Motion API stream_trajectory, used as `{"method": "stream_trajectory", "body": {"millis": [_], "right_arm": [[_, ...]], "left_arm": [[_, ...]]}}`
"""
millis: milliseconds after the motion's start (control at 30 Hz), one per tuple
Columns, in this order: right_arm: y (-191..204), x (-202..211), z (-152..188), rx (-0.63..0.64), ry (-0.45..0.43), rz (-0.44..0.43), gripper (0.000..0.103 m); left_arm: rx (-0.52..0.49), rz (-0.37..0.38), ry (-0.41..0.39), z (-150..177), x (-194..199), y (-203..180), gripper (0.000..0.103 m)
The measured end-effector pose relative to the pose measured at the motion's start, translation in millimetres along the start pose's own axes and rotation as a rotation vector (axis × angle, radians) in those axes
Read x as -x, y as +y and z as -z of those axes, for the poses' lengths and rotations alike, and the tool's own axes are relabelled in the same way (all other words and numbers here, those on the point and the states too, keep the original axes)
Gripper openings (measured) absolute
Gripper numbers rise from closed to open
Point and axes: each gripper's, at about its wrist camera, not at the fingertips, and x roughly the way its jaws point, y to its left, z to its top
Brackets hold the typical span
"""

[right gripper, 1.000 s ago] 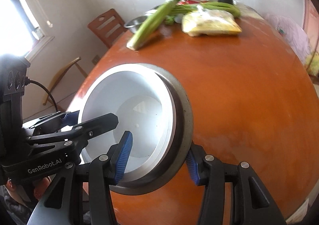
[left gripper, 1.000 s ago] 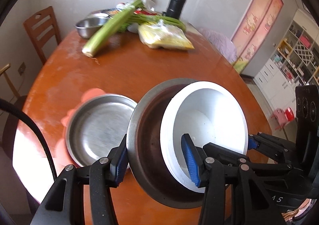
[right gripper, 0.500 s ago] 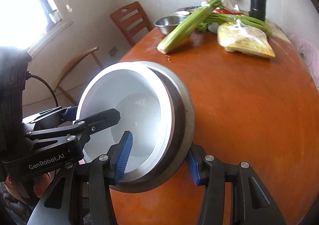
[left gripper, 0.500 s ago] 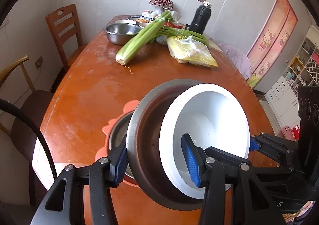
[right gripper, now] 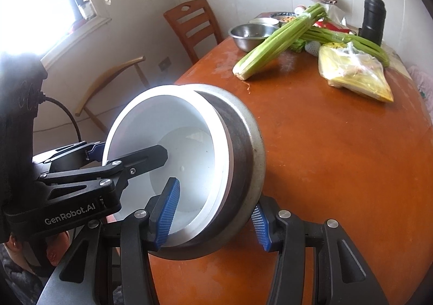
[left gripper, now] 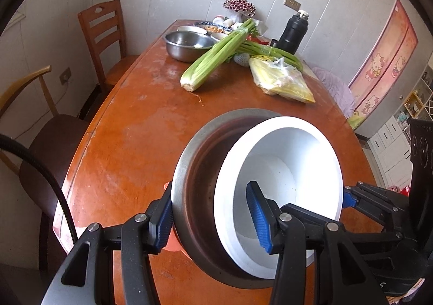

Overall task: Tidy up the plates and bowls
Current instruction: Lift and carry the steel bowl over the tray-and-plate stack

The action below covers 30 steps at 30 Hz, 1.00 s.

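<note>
A white bowl (left gripper: 281, 169) sits nested inside a steel bowl (left gripper: 197, 186). My left gripper (left gripper: 211, 213) is shut on the near rims of both bowls, one finger outside the steel wall and one inside the white bowl. My right gripper (right gripper: 213, 207) is shut on the opposite rims of the same stack (right gripper: 243, 142) the same way. The stack is held tilted above the near end of the orange-brown table (left gripper: 130, 126). A sliver of a pink plate (left gripper: 173, 244) shows under the stack; the steel plate on it is hidden.
At the table's far end lie a celery bunch (left gripper: 216, 56), a yellow plastic bag (left gripper: 281, 80), a steel bowl (left gripper: 186, 44), small dishes and a black flask (left gripper: 293, 32). Wooden chairs (left gripper: 105, 34) stand along the left side.
Both grippers lifted and drew the nested bowls back toward the near edge. The steel plate and pink plate have slipped out of sight beneath the stack. More of the far table shows.
</note>
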Motion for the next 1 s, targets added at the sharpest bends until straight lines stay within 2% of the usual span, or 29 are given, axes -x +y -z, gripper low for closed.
{"method": "stream_trajectory", "body": {"millis": [467, 1000], "right_arm": [[-14.7, -33.9, 3.8, -0.040, 0.077, -0.031, 0.053], [-15.7, -44.9, 5.6, -0.042, 0.097, -0.012, 0.053]], "left_arm": [[0.025, -0.010, 0.084, 6.3, -33.1, 9.5, 0.050], [0.020, -0.024, 0.124, 10.9, -53.1, 9.7, 0.050]]}}
